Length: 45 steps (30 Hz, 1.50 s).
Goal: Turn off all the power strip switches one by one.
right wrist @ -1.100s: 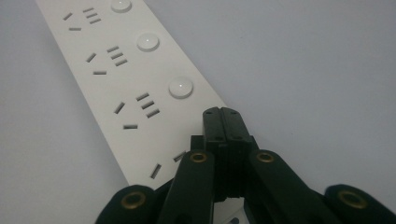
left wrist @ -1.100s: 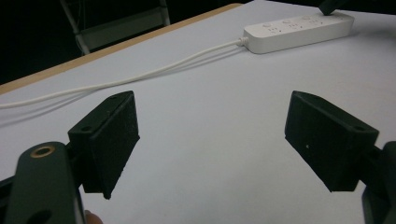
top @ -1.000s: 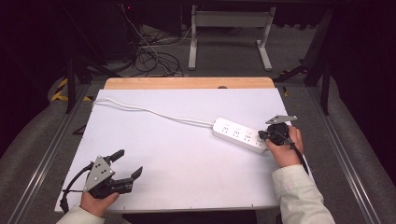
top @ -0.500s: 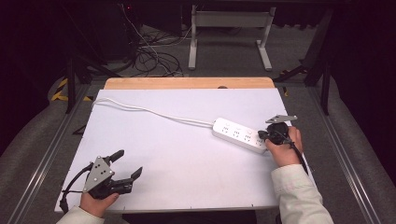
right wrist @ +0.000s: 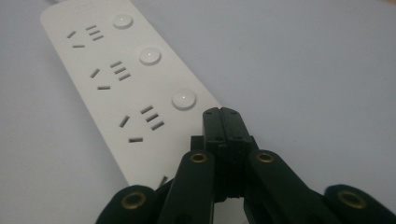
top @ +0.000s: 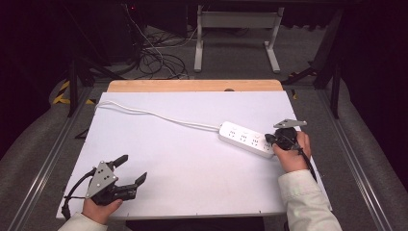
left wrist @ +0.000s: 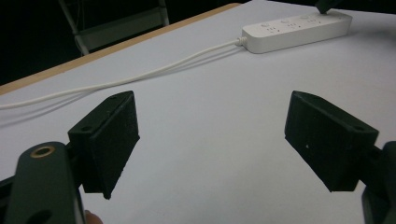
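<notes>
At the right side of the white table (top: 192,159), my right gripper (top: 268,139) has its jaws pressed together with nothing between them, tips at the near end of the white power strip (top: 245,138), just beside its nearest round button (right wrist: 183,99). My left gripper (top: 130,170) sits at the near left corner with jaws wide apart and empty, well away from the strip. The strip's white cord (top: 159,115) trails off to the far left edge, and nothing stands between either gripper and the strip.

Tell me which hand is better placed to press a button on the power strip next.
Right. The right gripper, jaws shut, sits over the power strip beside its nearest round button. The left gripper rests open at the table's near left corner, far from the strip.
</notes>
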Each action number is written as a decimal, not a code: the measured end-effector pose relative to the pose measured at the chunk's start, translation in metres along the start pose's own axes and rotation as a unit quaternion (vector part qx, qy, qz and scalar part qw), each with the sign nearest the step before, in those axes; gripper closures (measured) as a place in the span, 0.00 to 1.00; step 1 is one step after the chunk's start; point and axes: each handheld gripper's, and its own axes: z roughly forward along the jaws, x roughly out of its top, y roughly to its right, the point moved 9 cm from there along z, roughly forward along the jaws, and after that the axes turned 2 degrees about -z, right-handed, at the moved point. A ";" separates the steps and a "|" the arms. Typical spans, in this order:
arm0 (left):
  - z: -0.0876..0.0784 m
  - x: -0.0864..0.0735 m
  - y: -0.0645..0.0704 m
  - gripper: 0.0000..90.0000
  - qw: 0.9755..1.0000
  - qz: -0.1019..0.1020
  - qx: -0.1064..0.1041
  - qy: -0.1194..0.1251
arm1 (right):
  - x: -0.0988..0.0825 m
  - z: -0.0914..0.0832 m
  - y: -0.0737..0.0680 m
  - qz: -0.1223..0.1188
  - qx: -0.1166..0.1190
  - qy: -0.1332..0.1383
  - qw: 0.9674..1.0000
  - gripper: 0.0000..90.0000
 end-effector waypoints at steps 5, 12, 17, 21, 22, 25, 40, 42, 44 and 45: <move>0.002 0.000 0.000 0.20 1.000 -0.004 -0.001 -0.002 | 0.018 -0.015 -0.003 -0.005 0.008 0.061 0.998 1.00; 0.001 0.000 0.000 0.20 1.000 -0.002 0.001 -0.001 | 0.037 -0.032 -0.012 0.012 0.039 0.142 0.989 1.00; 0.001 0.000 0.000 0.20 1.000 -0.004 0.001 -0.001 | 0.035 -0.019 -0.015 0.006 0.042 0.117 0.992 1.00; 0.002 -0.001 -0.001 0.20 1.000 -0.003 0.000 -0.003 | 0.030 -0.005 -0.016 0.002 0.039 0.091 0.995 1.00; 0.002 -0.001 -0.001 0.20 1.000 -0.003 0.000 -0.003 | 0.028 -0.002 -0.016 0.000 0.037 0.084 0.996 1.00; 0.002 0.000 -0.001 0.20 1.000 -0.003 0.002 -0.001 | 0.024 0.010 -0.015 -0.003 0.033 0.065 0.997 1.00; 0.001 0.000 -0.001 0.20 1.000 -0.001 0.002 0.000 | 0.017 0.022 -0.016 -0.005 0.034 0.040 0.999 1.00; 0.001 0.000 0.000 0.20 1.000 -0.004 0.001 0.000 | 0.017 0.023 -0.016 -0.002 0.034 0.038 0.999 1.00; 0.001 0.000 0.000 0.20 1.000 -0.003 0.001 0.000 | 0.017 0.023 -0.016 0.001 0.035 0.038 0.999 1.00; 0.001 0.000 0.000 0.20 1.000 -0.005 0.001 0.001 | 0.017 0.023 -0.016 0.002 0.036 0.038 0.999 1.00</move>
